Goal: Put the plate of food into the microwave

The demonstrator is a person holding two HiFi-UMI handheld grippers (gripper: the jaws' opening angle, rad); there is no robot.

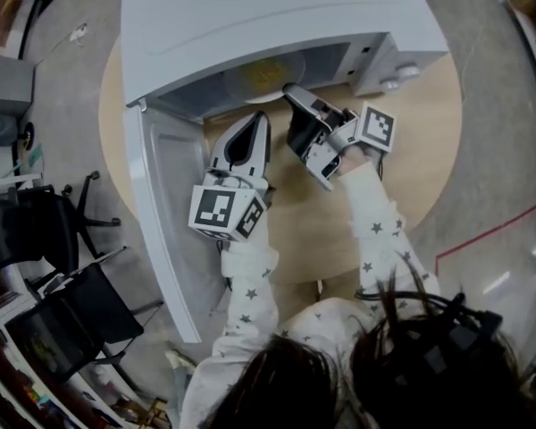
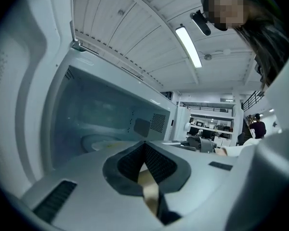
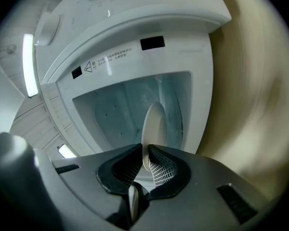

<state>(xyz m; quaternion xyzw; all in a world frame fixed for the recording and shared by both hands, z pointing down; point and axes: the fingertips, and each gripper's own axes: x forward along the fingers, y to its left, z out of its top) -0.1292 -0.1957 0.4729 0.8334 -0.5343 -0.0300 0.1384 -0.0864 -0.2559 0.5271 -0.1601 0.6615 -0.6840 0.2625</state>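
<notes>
Plate (image 3: 154, 124) inside microwave (image 1: 250, 25), rim clamped by right tongs (image 3: 145, 150); left tongs (image 2: 144, 146) clenched, empty.

label: a warning label (image 3: 108, 60), a triangle plus one line of fine print, is sitting on the microwave (image 3: 183, 57) frame at 11 o'clock in the right gripper view, too small to read | markers: black-and-white square codes are showing on the left cube (image 1: 225, 211) at 7 o'clock and the right cube (image 1: 375, 128) at 2 o'clock in the head view | brands, numbers: none is showing legibly

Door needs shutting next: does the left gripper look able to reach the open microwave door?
Probably yes: the left gripper sits beside the open door, jaws shut on nothing, and nothing stands between them.
</notes>
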